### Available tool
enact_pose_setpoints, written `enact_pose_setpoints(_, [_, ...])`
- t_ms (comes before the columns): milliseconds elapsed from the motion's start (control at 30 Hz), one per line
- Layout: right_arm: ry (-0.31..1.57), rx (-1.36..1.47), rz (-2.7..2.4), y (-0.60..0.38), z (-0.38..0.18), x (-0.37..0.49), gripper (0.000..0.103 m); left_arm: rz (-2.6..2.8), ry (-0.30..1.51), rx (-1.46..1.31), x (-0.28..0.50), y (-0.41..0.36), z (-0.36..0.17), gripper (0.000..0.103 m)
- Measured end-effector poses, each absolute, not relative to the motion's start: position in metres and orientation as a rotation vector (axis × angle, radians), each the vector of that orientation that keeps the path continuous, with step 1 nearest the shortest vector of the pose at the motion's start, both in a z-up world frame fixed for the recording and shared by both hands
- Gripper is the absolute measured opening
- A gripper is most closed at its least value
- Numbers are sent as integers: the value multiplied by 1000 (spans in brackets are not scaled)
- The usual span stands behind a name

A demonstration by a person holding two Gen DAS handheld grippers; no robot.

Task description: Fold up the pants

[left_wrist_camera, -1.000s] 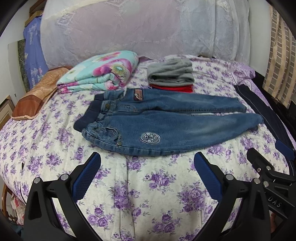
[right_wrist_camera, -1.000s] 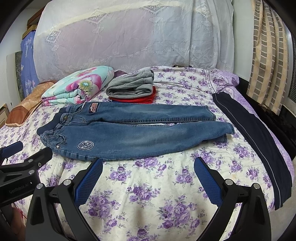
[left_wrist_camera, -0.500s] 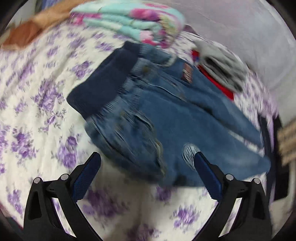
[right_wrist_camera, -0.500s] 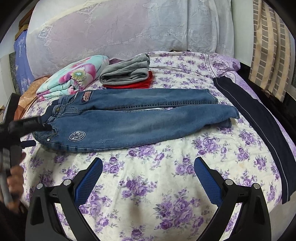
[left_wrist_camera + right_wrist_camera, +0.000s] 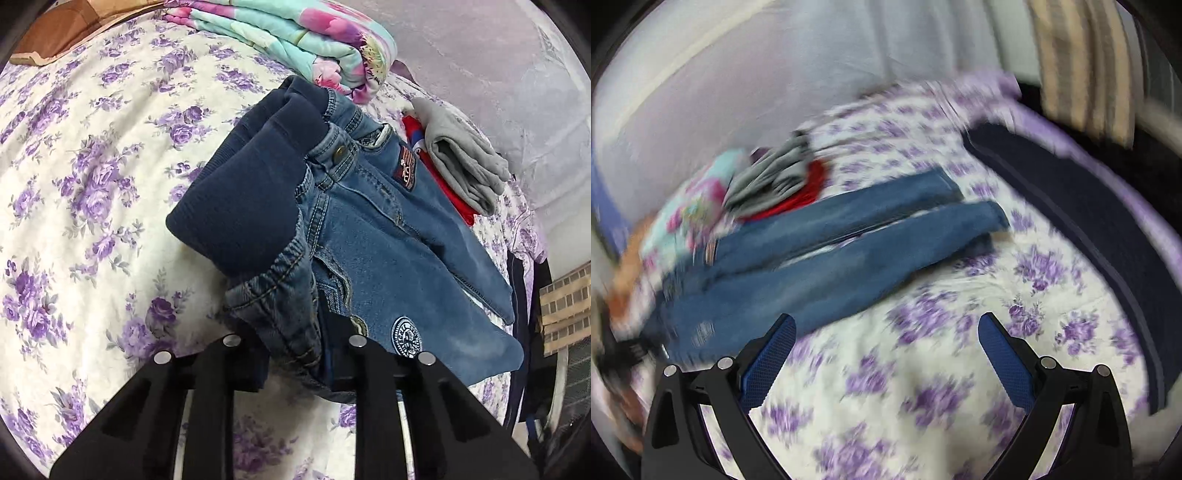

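I count one pair of jeans (image 5: 388, 236) on the flowered bedsheet (image 5: 85, 155), laid flat w/ two legs running away toward the far right; waist end is nearest my left gripper (image 5: 295, 354). One round badge (image 5: 407, 336) on the near leg, one rectangular patch (image 5: 405, 166) up by the snap. Beside the waist: one folded floral blanket (image 5: 295, 40), one folded grey garment (image 5: 461, 155) on top of one red one (image 5: 443, 188), one brown cushion (image 5: 55, 33) at the far corner. One dark navy garment (image 5: 1089, 236) lies along the bed's right edge, well apart from the jeans.

Left gripper: fingers drawn in close and clamped on the bunched denim at the waistband corner (blue pads are buried in the cloth, so I can't see them). Half a sec ago those fingers were spread wide above the waist w/ nothing between them; a sec ago they hung well back from the jeans over bare sheet.

Right gripper (image 5: 886, 362): fingers spread wide, blue pads (image 5: 768, 362) showing, nothing held, over the sheet on the near side of the legs. Right view is badly smeared now, sharp in both earlier frames, and the jeans sit tilted and closer in it. Gap between the fingers looks the same as before.
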State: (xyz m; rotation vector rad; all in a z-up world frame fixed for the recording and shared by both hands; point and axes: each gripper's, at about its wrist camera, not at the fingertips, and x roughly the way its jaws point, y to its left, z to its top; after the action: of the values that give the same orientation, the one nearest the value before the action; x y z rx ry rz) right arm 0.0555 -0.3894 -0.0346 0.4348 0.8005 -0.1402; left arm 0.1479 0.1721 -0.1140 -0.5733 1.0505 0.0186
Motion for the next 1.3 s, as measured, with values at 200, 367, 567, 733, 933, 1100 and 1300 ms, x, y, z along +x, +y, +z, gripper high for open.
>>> enact_pose_setpoints(200, [906,706,-136,-463,-74,121,100,-2,1056,-555,152,172,-114,20])
enact_pose_setpoints(367, [968,817,-117,-479,-110,167,55,-1,1068,-547,158,172,-116,20])
enact_pose_setpoints(567, [907,801,-88,-462,-102,151,10,-8,1057,-546,155,177,-112,19])
enact_pose_setpoints(733, [916,777,-80,-454,-92,77,10,-34,1062,-556,121,191,-107,17])
enact_pose_setpoints(933, [1028,760,-159,-455,-150,57,14,-47,1116,-567,104,201,-131,17])
enact_pose_setpoints(1100, [1024,690,-140,-443,-128,58,71,-44,1081,-450,96,195,-114,52])
enact_pose_setpoints(1300, [858,338,-413,-420,-59,34,81,50,893,-354,53,220,-49,65])
